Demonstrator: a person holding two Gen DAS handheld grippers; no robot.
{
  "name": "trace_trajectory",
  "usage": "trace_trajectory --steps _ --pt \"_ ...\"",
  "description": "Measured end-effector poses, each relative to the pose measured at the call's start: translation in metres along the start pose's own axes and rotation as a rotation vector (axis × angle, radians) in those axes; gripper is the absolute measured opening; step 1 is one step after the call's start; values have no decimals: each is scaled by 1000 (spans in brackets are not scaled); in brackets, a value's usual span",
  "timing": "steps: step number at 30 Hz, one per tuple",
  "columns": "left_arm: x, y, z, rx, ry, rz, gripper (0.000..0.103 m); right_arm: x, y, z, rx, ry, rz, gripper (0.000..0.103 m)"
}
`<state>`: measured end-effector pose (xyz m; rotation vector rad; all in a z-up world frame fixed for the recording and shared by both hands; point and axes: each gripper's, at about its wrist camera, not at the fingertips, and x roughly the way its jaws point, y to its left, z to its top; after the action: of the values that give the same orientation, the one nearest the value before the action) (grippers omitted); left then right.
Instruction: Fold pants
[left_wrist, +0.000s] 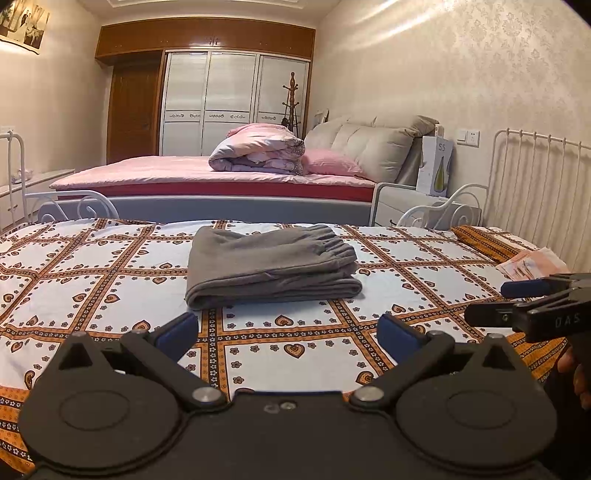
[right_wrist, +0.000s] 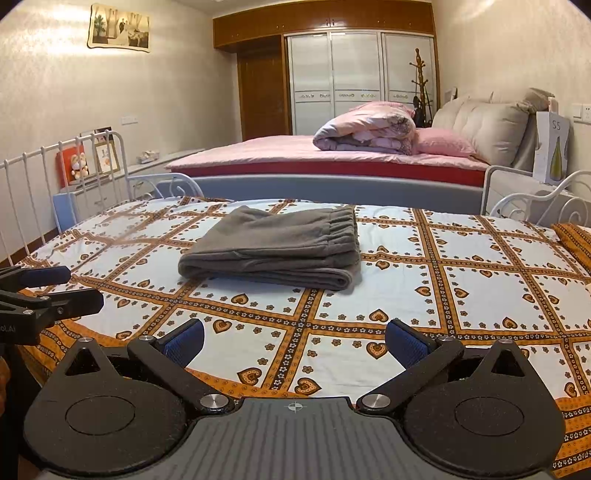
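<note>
Grey pants (left_wrist: 271, 264) lie folded into a compact stack on the patterned bedsheet (left_wrist: 110, 266), elastic waistband at the far right of the stack. In the right wrist view the same pants (right_wrist: 273, 249) sit ahead and slightly left. My left gripper (left_wrist: 288, 334) is open, its blue pads spread wide, nothing between them, a short way in front of the pants. My right gripper (right_wrist: 294, 338) is also open and holds nothing, hovering over the sheet short of the pants. Each gripper shows at the edge of the other's view.
White metal bed rails (left_wrist: 535, 173) (right_wrist: 62, 166) stand at both ends of the daybed. A pink folded cloth (left_wrist: 532, 264) lies near the right rail. Beyond is a larger bed (right_wrist: 332, 155) with a rolled quilt (right_wrist: 369, 127) and pillows, and a wardrobe.
</note>
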<state>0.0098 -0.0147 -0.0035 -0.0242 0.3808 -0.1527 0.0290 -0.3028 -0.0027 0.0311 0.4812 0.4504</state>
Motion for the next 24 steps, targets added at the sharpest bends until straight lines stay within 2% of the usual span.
trace_trajectory --steps 14,24 --pt "0 1 0 15 1 15 97 0 0 -1 -4 1 0 103" --pt "-4 5 1 9 -38 9 97 0 -2 0 -4 0 0 103"
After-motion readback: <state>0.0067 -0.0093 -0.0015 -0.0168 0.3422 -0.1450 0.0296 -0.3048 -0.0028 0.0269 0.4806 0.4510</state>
